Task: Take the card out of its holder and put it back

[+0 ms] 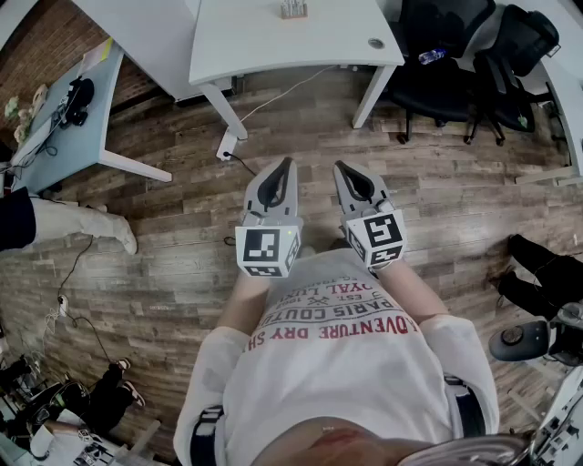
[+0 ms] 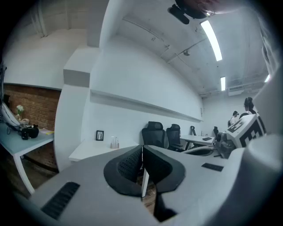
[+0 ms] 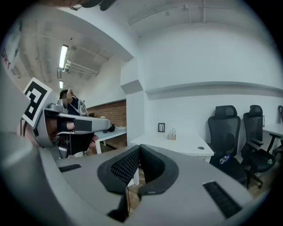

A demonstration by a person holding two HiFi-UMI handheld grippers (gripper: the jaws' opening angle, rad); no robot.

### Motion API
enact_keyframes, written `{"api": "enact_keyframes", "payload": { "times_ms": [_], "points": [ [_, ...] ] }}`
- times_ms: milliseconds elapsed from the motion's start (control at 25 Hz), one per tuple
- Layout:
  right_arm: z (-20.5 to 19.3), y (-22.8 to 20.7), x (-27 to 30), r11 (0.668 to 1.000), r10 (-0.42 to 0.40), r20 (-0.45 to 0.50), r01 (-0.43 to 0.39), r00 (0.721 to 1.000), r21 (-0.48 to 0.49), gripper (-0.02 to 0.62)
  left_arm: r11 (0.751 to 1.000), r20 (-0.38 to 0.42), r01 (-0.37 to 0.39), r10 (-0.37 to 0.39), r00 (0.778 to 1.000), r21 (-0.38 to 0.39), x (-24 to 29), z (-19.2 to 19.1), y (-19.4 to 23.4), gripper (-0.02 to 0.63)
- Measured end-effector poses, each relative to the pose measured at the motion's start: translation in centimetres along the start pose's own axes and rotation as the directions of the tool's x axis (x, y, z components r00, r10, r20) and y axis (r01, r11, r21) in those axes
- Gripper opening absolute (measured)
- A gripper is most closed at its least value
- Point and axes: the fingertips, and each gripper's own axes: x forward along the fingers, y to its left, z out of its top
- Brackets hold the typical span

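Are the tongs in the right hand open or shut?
Shut. In the right gripper view, the right tongs have their two black pads touching at the tips, with nothing between them.

The holder (image 1: 292, 9) is small and pale. It stands upright on the far white table (image 1: 273, 41), close to its far edge and about mid-width. It is too small to tell whether the card sits in it.

left tongs (image 1: 288, 164), right tongs (image 1: 339, 167): grey, black ribbed pads (image 2: 128, 165), marker cubes (image 1: 267, 250); white tee (image 1: 364, 391), red-black print.
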Motion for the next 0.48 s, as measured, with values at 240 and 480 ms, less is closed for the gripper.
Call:
{"api": "enact_keyframes", "payload": {
  "times_ms": [240,480],
  "points": [
    [-0.1,0.9,0.2,1.000,-0.008,-0.001,0.008,1.000,0.001,0.025,1.000,0.001,0.015,-0.015,1.000,-0.017,-0.4,-0.2,0.6,0.025],
    [-0.3,1.3,0.1,0.996,0.011,0.009,-0.011,1.000,0.088,0.025,0.999,0.005,0.029,-0.029,1.000,-0.013,-0.8,-0.1,0.4,0.025]
  ]
}}
